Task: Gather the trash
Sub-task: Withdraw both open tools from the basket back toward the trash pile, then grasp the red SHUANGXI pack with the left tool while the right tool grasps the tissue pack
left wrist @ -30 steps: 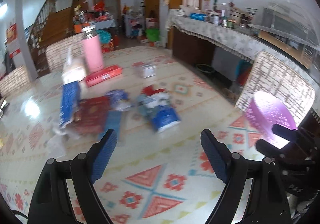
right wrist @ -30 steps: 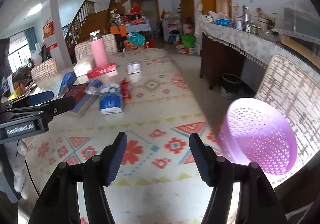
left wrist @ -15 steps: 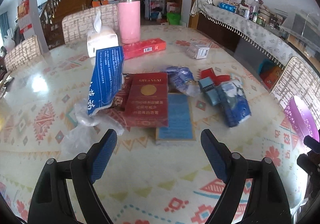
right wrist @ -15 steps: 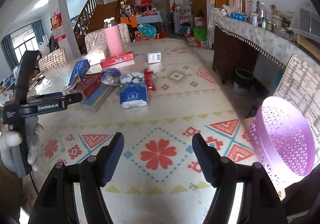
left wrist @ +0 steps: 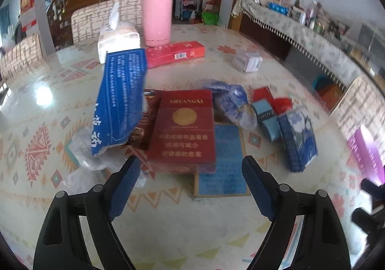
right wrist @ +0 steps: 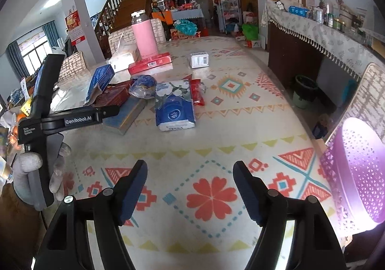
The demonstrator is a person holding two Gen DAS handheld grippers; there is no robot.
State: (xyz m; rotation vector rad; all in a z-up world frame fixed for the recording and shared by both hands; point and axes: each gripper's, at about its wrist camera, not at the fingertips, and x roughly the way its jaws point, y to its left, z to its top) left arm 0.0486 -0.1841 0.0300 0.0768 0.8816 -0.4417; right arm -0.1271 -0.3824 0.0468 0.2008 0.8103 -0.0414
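Observation:
A heap of trash lies on the patterned table: a dark red carton (left wrist: 184,130), a torn blue box (left wrist: 120,101) standing on clear plastic wrap (left wrist: 84,157), a flat blue box (left wrist: 222,159), a crumpled blue bag (left wrist: 232,104) and a blue tissue pack (left wrist: 299,140), which also shows in the right wrist view (right wrist: 174,105). My left gripper (left wrist: 191,181) is open and empty, just short of the red carton; it also shows in the right wrist view (right wrist: 72,120). My right gripper (right wrist: 190,188) is open and empty over bare table. A purple perforated basket (right wrist: 358,171) stands at the table's right edge.
A pink flask (left wrist: 157,10), a tissue box (left wrist: 119,39), a long red carton (left wrist: 175,53) and a small white box (left wrist: 247,61) stand further back. Chairs surround the table; a sideboard (right wrist: 312,36) runs along the right wall.
My left gripper has swung left and moved in close to the heap, which now fills its view. My right gripper has drifted slightly forward. Both stay open.

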